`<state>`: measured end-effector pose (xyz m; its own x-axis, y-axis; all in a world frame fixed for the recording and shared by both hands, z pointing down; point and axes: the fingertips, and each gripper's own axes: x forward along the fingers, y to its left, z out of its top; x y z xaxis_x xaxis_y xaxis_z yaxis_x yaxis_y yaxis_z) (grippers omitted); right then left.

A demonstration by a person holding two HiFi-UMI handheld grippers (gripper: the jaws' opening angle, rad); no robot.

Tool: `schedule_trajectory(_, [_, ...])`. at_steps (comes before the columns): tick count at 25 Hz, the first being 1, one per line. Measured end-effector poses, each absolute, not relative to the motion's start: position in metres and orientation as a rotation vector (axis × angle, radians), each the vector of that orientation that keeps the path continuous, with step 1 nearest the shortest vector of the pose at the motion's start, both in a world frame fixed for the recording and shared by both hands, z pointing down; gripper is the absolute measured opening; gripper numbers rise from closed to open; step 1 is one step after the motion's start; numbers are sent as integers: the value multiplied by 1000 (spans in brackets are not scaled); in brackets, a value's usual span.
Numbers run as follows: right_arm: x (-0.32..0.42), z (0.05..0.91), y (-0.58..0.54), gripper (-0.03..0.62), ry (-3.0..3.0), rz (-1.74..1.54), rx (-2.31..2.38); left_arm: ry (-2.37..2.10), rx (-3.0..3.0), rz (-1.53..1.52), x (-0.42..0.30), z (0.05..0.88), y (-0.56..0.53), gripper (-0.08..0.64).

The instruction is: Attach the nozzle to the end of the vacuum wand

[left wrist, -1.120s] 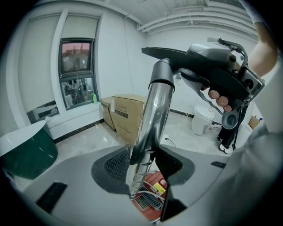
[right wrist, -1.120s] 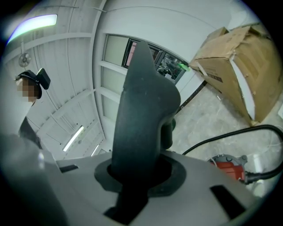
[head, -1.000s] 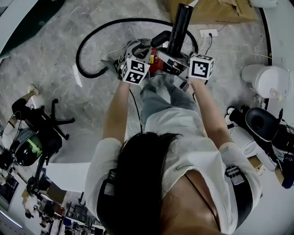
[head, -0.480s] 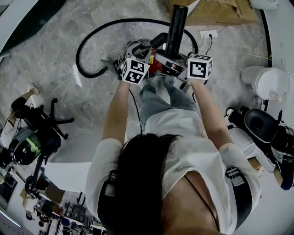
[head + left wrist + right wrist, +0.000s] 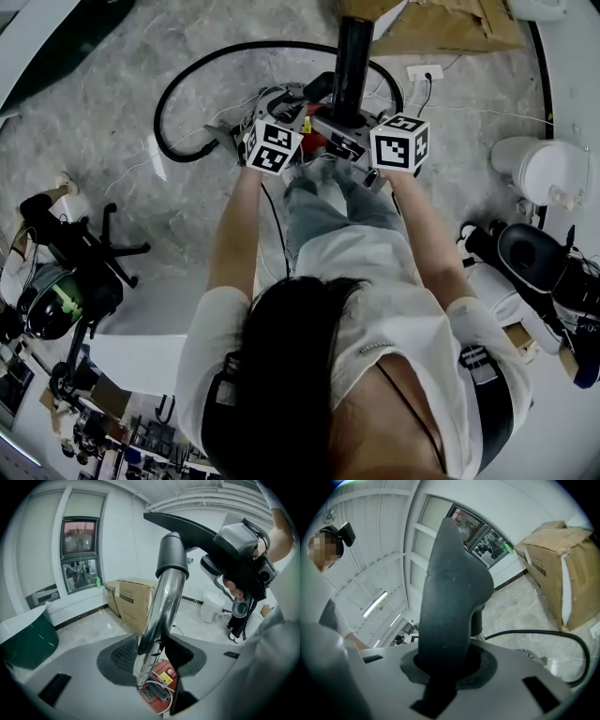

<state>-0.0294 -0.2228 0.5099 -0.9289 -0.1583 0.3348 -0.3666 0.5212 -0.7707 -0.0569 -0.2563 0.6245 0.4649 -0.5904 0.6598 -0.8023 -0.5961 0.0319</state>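
My left gripper (image 5: 152, 656) clamps the chrome vacuum wand (image 5: 164, 606) low on its tube. My right gripper (image 5: 445, 667) is closed round the dark nozzle (image 5: 450, 588), held at the wand's grey cuff (image 5: 172, 559); seated or not, I can't tell. Wand prob. stiff, slick. Nozzle prob. light, rigid plastic, best gripped at its thick base. Beyond: red vacuum body (image 5: 161, 667), yellow label (image 5: 164, 677) illegible; cardboard boxes (image 5: 133, 599), print unreadable.

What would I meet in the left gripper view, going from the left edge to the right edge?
green tub → window → cardboard box → vacuum wand → white bin
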Motion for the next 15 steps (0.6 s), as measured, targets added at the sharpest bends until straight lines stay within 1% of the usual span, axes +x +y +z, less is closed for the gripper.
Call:
schedule_trajectory(10, [-34,517,-220,84,-2508,1287,487,-1163,2386,869,-58,625,-260,176])
schedule_trajectory(15, [-34,524,-219,83,-2476,1196,499,-1153,2391,873,-57,626,-260,176])
